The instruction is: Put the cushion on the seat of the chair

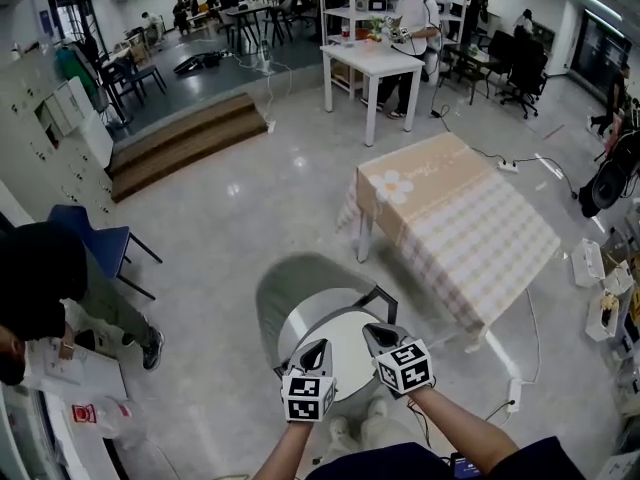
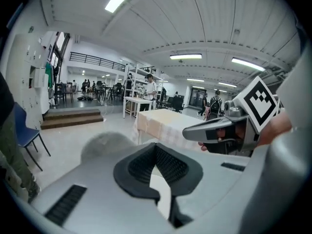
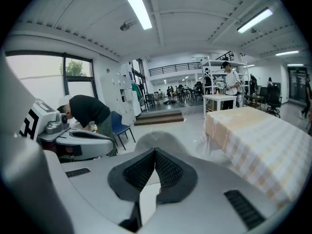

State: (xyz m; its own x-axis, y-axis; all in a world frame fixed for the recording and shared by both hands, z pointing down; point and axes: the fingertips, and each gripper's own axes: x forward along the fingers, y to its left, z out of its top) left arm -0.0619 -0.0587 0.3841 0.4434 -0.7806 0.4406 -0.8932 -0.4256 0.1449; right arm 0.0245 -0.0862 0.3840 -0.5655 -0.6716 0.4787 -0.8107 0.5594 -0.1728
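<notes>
The chair has a rounded grey back and a dark frame, and it stands on the floor right below me. A round white cushion lies flat on its seat. Both grippers hover over the cushion's near side, side by side and pointing at the chair back. My left gripper is shut, its pads meeting with nothing between them. My right gripper is likewise shut and empty. In both gripper views the grey chair back rises ahead of the closed tips, and white shows through the slit below the pads.
A table with a checked cloth stands to the right of the chair. At the left a person in black bends over beside a blue chair. Wooden steps and a white table lie farther back. Cables run along the floor at the right.
</notes>
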